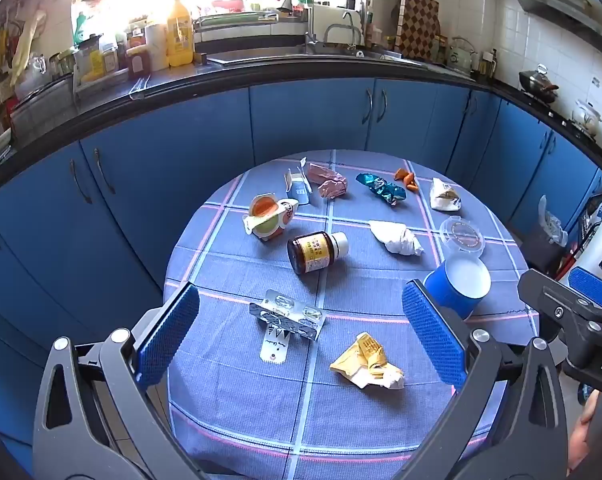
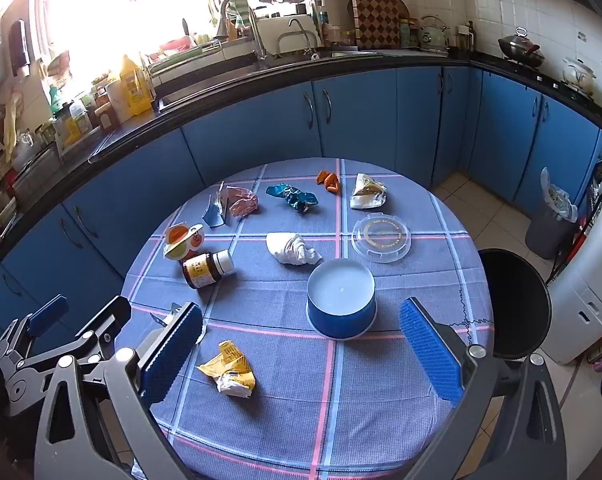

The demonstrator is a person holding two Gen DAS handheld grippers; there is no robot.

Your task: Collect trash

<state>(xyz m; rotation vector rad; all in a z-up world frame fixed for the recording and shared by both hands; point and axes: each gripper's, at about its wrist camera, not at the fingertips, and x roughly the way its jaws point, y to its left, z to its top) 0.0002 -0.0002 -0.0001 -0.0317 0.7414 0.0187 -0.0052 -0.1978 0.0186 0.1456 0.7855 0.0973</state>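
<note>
The round table [image 2: 381, 420] with its blue checked cloth held all the trash, and a black bin [image 2: 515, 304] stood at its 3 o'clock edge. The blue cup [image 2: 341, 312] sat upside down near 3 o'clock, the brown bottle [image 1: 315, 251] lay in the middle, and the yellow wrapper [image 1: 367, 362] lay near 6 o'clock. The left gripper [image 1: 301, 338] and the right gripper [image 2: 301, 354] were both wide apart and held nothing.

Round tablecloth [image 2: 381, 400], lower centre: blue, gridded with pink and white lines. Cup [image 2: 341, 300], centre: blue wall, white base. Bottle [image 1: 315, 251], centre: amber, white cap, yellow label. Wrapper [image 1: 368, 362], lower centre: yellow and white. Cabinets [image 1: 309, 116], upper band: blue. Cutting board [image 2: 375, 14], top: brown-and-cream checks.
</note>
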